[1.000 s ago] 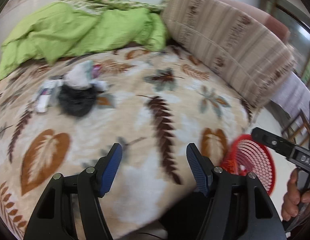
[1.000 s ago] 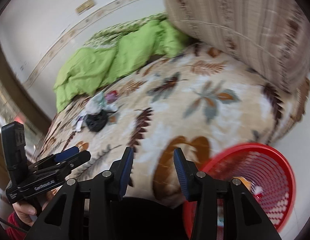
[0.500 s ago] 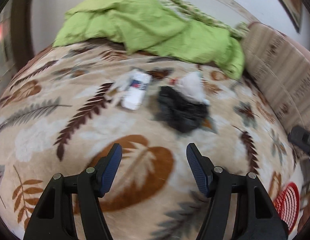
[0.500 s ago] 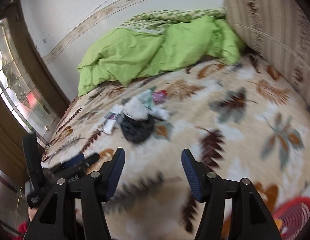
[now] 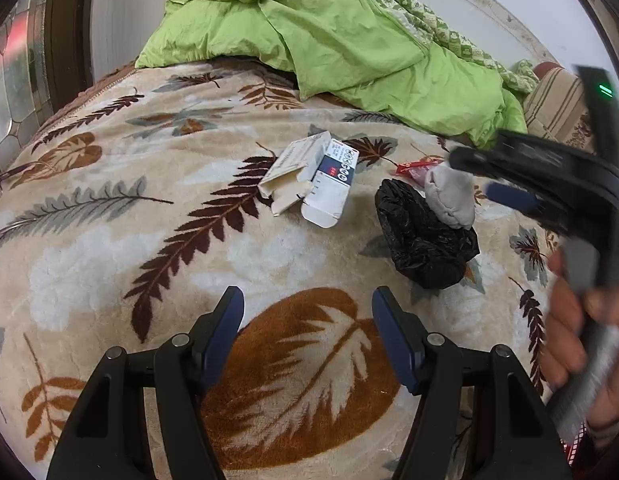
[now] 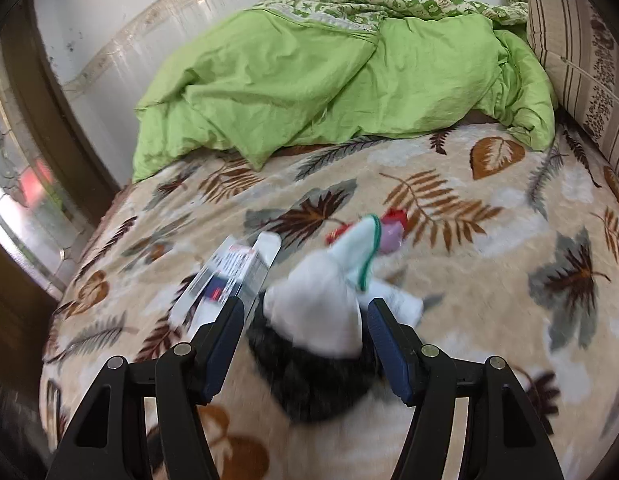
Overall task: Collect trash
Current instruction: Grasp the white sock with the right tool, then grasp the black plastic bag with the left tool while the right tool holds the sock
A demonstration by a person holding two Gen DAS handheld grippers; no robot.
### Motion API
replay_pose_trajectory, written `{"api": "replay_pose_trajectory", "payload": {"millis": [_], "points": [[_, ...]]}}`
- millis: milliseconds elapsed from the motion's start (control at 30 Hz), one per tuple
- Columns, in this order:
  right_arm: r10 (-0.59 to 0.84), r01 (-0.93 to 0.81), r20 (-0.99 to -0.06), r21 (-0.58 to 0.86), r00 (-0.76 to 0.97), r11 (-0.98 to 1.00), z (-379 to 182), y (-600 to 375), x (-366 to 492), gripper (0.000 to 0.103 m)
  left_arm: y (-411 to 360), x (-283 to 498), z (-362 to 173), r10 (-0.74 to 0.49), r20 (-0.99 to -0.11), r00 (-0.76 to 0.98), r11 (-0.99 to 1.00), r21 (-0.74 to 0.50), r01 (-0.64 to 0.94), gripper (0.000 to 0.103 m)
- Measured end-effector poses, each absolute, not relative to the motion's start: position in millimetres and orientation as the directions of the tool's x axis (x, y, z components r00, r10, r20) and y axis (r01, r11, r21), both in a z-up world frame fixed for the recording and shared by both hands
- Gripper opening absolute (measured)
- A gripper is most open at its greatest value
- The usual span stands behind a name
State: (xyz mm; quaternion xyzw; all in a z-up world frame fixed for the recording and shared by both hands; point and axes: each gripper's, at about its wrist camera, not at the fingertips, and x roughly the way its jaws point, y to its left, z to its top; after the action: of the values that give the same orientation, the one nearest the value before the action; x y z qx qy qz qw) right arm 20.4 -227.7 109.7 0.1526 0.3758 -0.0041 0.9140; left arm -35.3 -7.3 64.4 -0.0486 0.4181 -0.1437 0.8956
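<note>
A small pile of trash lies on the leaf-patterned blanket point(image 5: 109, 260). It holds a torn white carton point(image 5: 317, 178), a crumpled black plastic bag point(image 5: 423, 236), a white wad point(image 5: 449, 196) on the bag, and a red wrapper point(image 5: 413, 166) behind. My left gripper point(image 5: 307, 300) hovers open over a brown leaf print, short of the carton, with nothing between its fingers. My right gripper point(image 6: 305, 308) hangs just over the bag point(image 6: 309, 376) and wad point(image 6: 317, 308). Its jaws are opening and the pile shows between them, untouched by the pads. The carton point(image 6: 229, 276) lies beside its left finger.
A rumpled green quilt point(image 5: 349, 40) covers the back of the bed, with a striped pillow point(image 6: 581, 48) at the right. A dark window frame point(image 6: 69, 140) and patterned glass stand at the left. A hand point(image 5: 581, 344) holds the right gripper's handle.
Both views swung away from the red basket at the bed's edge toward the trash pile. The right gripper's jaws widened and it came close over the black bag. The left gripper drew nearer the carton.
</note>
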Motion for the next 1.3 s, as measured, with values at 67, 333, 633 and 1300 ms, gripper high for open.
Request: {"api": "replay_pose_trajectory", "payload": {"millis": [67,333,633,1300], "points": [[0.102,0.129,-0.712,0.263,0.694,0.956,102,-227,38,0.066,-10,-35,63,-0.299,-0.738,0.605,0.953,-0.201,0.226,0.066],[0.133,0.137,-0.708,0.311,0.694,0.941,96,-241,16,0.022,-14,-34,60,-0.317,-0.744,0.588,0.947,-0.217,0.235,0.066],[0.047,0.196,-0.571,0.358,0.820,0.913,126,-266,-95,0.020,-32,-35,60,-0.397,-0.736,0.549,0.918,-0.297,0.264,0.073],[0.017,0.256,-0.485,0.490,0.875,0.833,124,-318,-137,0.020,-122,47,58,-0.430,-0.786,0.444,0.898,-0.324,0.298,0.084]]}}
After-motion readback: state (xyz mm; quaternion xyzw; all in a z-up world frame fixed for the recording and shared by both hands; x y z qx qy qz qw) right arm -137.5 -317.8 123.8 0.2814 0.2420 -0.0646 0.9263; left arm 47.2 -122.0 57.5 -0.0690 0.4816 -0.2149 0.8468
